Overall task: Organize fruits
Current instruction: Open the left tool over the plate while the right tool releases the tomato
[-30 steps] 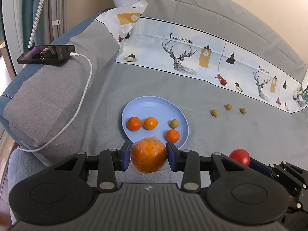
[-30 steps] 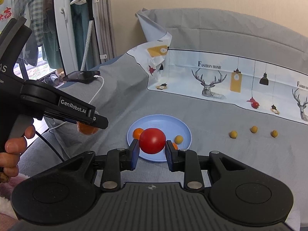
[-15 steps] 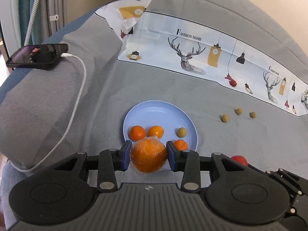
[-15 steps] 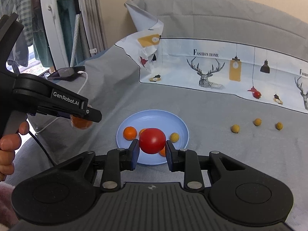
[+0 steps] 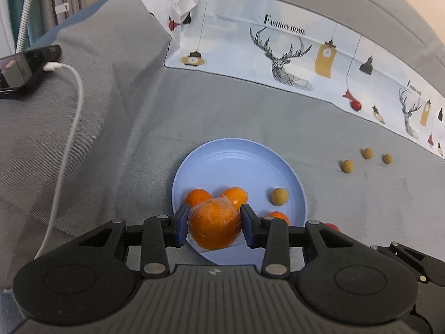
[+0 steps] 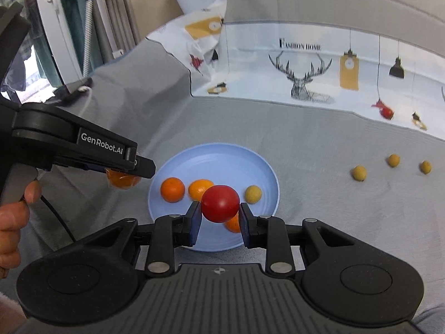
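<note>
Left claw (image 5: pixel 214 224) around wrapped orange (image 5: pixel 213 228)

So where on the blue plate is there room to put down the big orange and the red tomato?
The round blue plate is bare across its far half, behind the three small oranges and the yellow-green ball fruit. The near half is crowded. Bare grey cloth also lies between the plate and three loose yellow-green fruits.

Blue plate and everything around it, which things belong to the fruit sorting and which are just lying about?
Job:
blue plate
wrapped orange in left gripper
red tomato in right gripper
three loose yellowish fruits

Lying about:
phone
white cable
deer-print cloth
</note>
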Available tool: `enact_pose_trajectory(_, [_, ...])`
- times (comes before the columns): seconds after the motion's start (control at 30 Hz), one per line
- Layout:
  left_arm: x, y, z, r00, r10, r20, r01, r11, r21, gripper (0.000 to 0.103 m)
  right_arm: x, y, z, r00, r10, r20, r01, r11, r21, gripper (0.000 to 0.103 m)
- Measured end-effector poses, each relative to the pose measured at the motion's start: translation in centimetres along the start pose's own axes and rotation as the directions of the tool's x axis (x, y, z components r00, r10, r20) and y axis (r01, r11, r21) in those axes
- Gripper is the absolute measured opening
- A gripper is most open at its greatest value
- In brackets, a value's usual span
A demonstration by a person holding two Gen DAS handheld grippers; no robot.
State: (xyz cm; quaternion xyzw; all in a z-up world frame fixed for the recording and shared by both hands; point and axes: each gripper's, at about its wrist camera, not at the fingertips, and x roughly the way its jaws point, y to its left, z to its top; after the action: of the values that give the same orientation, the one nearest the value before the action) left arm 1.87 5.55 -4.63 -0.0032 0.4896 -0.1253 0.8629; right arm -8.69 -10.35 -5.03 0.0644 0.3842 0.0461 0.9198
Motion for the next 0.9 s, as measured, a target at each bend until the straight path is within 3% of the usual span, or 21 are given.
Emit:
enact_pose_trajectory(0.43, [6.7, 0.5, 1.4, 0.994, 0.043, -0.096, -0.040, 0.999, 0.031, 0.043, 5.9, -0.3, 0.1, 0.997, 0.035, -0.068, -0.035, 0.999, 0.002, 0.031])
enact_pose_trajectory(0.5, [7.3, 0.5, 1.6, 0.992, 0.052, -0.119, -0.048, 0.998, 0.034, 0.057, 6.6, -0.4, 0.3, 0.996, 0.040, -0.084, -0.040, 0.999, 0.002, 0.032])
enact_pose_trajectory(0.53, [7.3, 0.7, 1.7, 0.992, 0.049, -0.119, -0.046, 0.999, 0.026, 0.079, 6.7, -0.4, 0.5, 0.995, 0.044, -0.084, -0.044, 0.999, 0.006, 0.034])
enact_pose_trajectory(0.57, [7.1, 0.8, 1.8, 0.993, 0.046, -0.110, -0.045, 0.999, 0.014, 0.099, 6.7, -0.4, 0.6, 0.995, 0.048, -0.082, -0.047, 0.999, 0.008, 0.046])
enact_pose_trajectory(0.6, [6.7, 1.0, 1.7, 0.994, 0.045, -0.095, -0.045, 0.999, 0.003, 0.103, 6.5, -0.4, 0.8, 0.996, 0.049, -0.077, -0.049, 0.999, 0.010, 0.060])
enact_pose_trajectory(0.7, [5.3, 1.0, 1.3, 0.996, 0.035, -0.081, -0.034, 0.999, 0.010, 0.103, 5.1, -0.3, 1.0, 0.997, 0.041, -0.069, -0.041, 0.999, -0.004, 0.076])
enact_pose_trajectory(0.9, [0.9, 0.8, -1.3, 0.997, 0.063, -0.046, -0.062, 0.998, 0.021, 0.103, 0.3, 0.8, -0.8, 0.995, 0.008, -0.096, -0.012, 0.999, -0.037, 0.094])
